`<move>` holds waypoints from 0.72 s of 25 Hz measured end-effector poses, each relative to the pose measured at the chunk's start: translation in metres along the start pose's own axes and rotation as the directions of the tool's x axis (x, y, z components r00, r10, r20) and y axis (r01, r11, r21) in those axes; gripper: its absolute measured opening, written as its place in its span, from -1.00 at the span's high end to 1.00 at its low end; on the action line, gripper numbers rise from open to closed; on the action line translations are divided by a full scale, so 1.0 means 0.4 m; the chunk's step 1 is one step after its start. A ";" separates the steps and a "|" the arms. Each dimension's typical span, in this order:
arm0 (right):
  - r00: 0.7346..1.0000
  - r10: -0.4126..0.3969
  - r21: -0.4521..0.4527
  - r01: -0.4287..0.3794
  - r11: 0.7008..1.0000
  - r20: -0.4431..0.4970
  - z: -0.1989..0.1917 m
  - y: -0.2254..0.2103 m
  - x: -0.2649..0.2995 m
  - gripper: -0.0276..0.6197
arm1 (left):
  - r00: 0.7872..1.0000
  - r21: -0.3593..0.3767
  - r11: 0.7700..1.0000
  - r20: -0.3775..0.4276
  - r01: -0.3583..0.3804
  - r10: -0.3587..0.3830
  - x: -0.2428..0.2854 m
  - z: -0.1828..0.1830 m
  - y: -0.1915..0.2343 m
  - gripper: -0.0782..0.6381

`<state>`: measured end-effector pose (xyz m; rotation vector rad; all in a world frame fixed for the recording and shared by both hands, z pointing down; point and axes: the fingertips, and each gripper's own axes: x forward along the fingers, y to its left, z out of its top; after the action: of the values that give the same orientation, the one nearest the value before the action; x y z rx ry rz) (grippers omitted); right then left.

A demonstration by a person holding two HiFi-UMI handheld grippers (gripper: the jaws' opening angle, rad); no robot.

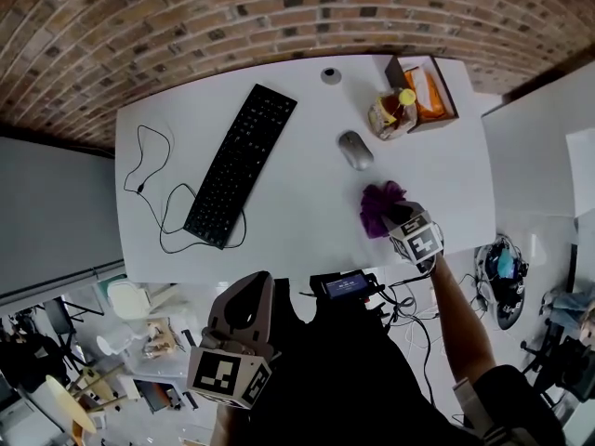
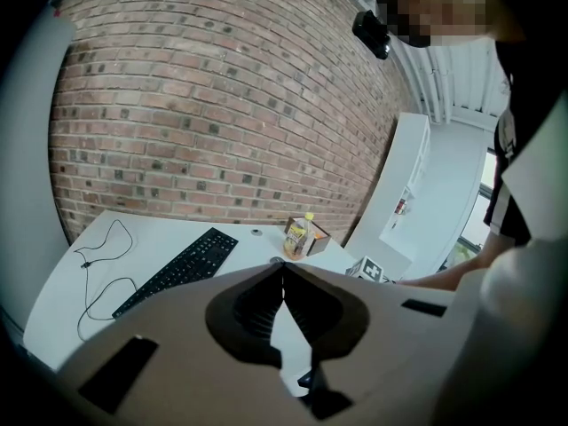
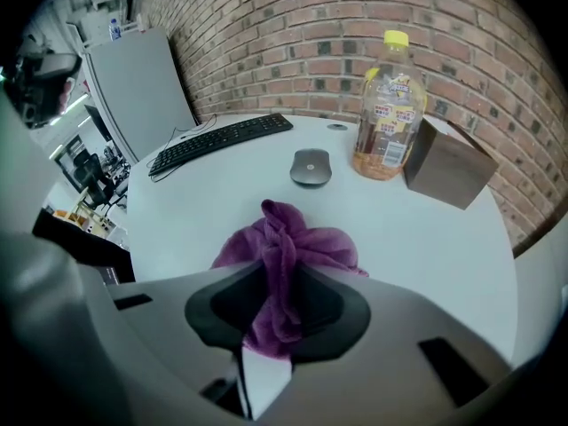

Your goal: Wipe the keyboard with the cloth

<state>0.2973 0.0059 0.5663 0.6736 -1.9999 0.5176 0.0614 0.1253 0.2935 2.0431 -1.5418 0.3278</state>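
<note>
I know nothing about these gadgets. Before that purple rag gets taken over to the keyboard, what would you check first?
1. Crumpled purple cloth caught by the right gripper: ok, the fabric is pinched between its jaws.
2. Cloth lifted off the white table: not ok, it lies on the surface.
3. Way to the long black keyboard: ok, bare table lies between; the grey oval mouse sits off to one side.
4. Thin black cable off the keys: ok, it loops beside the keyboard, on the side away from the cloth.
5. Left gripper out of the way: ok, shut and off the table.
</note>
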 end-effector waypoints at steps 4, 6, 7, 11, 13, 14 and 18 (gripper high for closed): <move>0.999 -0.026 0.007 0.026 1.000 0.027 0.022 0.008 -0.035 0.62 | 0.999 0.006 0.999 0.001 0.032 -0.032 0.003 0.002 0.011 0.74; 0.998 -0.038 0.024 0.037 0.999 0.050 0.037 0.014 -0.055 0.62 | 0.999 0.010 0.999 0.007 0.047 -0.047 0.001 0.010 0.021 0.74; 0.997 -0.042 0.032 0.040 0.999 0.063 0.046 0.018 -0.064 0.62 | 0.998 0.013 0.998 0.011 0.054 -0.054 0.000 0.016 0.028 0.74; 0.993 -0.067 0.048 0.062 0.997 0.096 0.089 0.039 -0.103 0.62 | 0.996 0.024 0.996 0.017 0.083 -0.083 -0.001 0.030 0.063 0.74; 0.990 -0.084 0.050 0.079 0.996 0.111 0.111 0.050 -0.120 0.62 | 0.995 0.031 0.995 0.021 0.097 -0.098 -0.005 0.037 0.084 0.74; 0.989 -0.094 0.050 0.088 0.995 0.116 0.120 0.056 -0.127 0.62 | 0.994 0.036 0.994 0.024 0.104 -0.105 -0.008 0.041 0.096 0.74; 0.983 -0.128 0.047 0.123 0.991 0.134 0.161 0.091 -0.158 0.62 | 0.991 0.052 0.991 0.039 0.124 -0.126 -0.023 0.054 0.152 0.74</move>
<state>0.2589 0.0107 0.4773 0.8732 -2.0630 0.4457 -0.0016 0.1092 0.2885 2.1864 -1.4350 0.2791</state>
